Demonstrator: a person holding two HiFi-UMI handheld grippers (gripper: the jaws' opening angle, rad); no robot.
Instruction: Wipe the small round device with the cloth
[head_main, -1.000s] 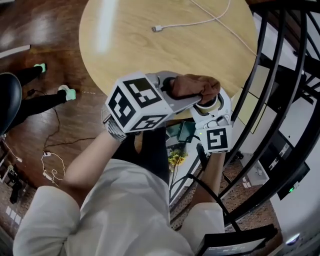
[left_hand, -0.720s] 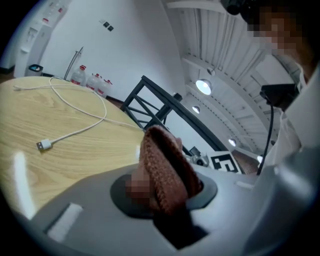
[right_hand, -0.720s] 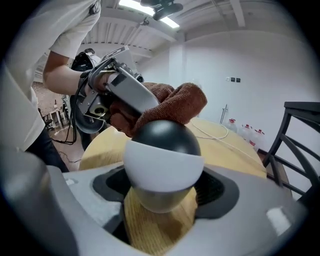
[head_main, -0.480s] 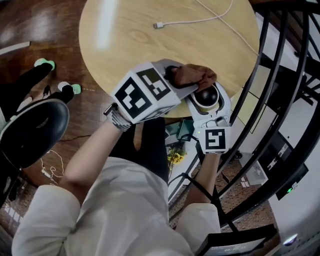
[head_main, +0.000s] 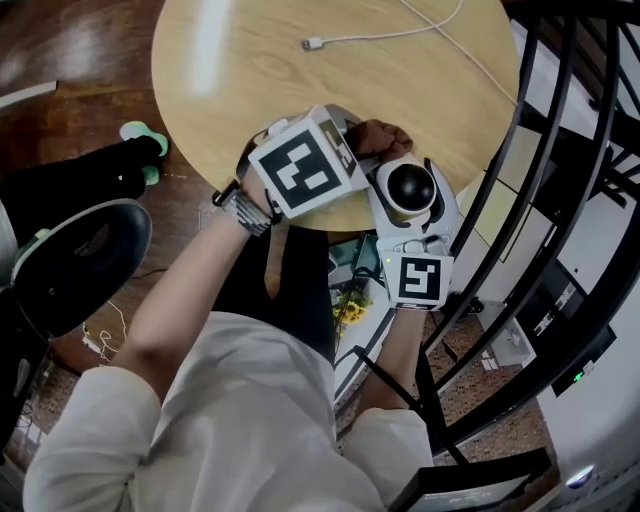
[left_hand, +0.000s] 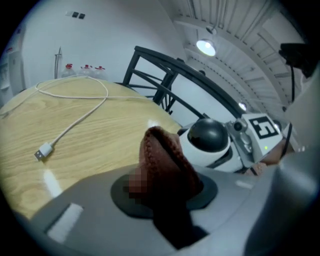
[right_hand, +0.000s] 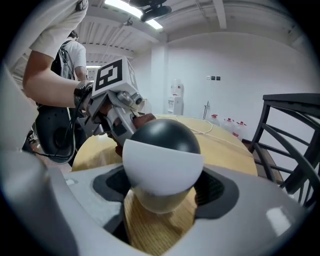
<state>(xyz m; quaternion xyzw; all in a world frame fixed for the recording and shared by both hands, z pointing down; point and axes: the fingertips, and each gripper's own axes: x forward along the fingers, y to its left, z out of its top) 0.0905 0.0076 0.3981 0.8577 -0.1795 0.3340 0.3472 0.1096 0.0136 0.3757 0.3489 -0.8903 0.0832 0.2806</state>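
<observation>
Right now my right gripper (right_hand: 162, 192) has its jaws closed on the small round device (right_hand: 160, 150), a white rounded body with a glossy black dome on top. The device sits squarely between the two dark pads, one pressed to each side of its lower white part, and the dome rises above the jaws. Under it, in the gap between the jaws, I see the grain of the round light wooden table (right_hand: 227, 147). Whether the device's base rests on the wood I cannot tell.

My left gripper (left_hand: 165, 200) is clamped on the reddish-brown knitted cloth (left_hand: 165, 165). The cloth is bunched between the jaws and stands up out of them as a thick fold, with a darker tail hanging back toward the camera. Just ahead of the left jaws and to their right is the device, so the fold lies just beside its white flank. I cannot tell whether cloth and device touch.

Farther ahead of the left jaws, to their left, a white cable with a plug (left_hand: 75, 107) lies loose on the tabletop, well apart from the device. Beyond the right jaws, on their right, stands a black metal railing (right_hand: 290, 145).
</observation>
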